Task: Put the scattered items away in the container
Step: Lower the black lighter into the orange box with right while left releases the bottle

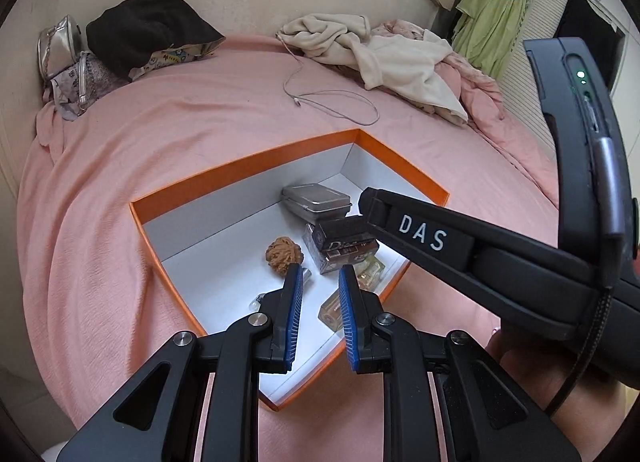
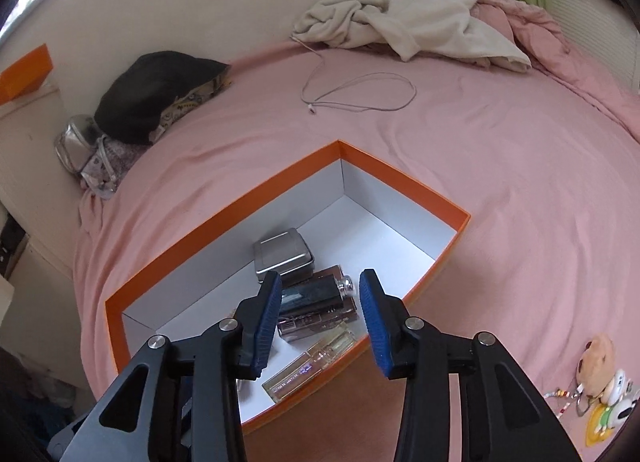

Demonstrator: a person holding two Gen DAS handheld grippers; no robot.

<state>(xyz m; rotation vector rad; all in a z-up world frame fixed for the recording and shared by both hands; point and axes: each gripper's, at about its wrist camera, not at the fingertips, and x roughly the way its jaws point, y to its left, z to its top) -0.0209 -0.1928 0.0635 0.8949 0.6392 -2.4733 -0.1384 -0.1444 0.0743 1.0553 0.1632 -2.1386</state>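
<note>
An orange box with white inner walls [image 1: 248, 162] [image 2: 224, 214] lies on the pink bed. Inside are a silver tin [image 1: 316, 200] [image 2: 282, 252], a brown knobbly ball [image 1: 284, 254], glass bottles [image 1: 372, 270] [image 2: 312, 362] and a dark small box [image 1: 340, 230] [image 2: 310, 296] resting on another pack. My right gripper [image 2: 320, 310] hovers open over the dark box, and its pads do not press on it. One of its fingers [image 1: 420, 230] reaches in from the right. My left gripper [image 1: 320, 294] is shut over the box's near corner and holds nothing.
Plush keychains [image 2: 604, 382] lie on the sheet to the right of the box. A grey cable [image 1: 332, 102] [image 2: 360, 90] loops behind it. Crumpled clothes [image 1: 380, 50], a black cushion [image 1: 148, 26] and a silver bag [image 1: 60, 46] sit along the wall.
</note>
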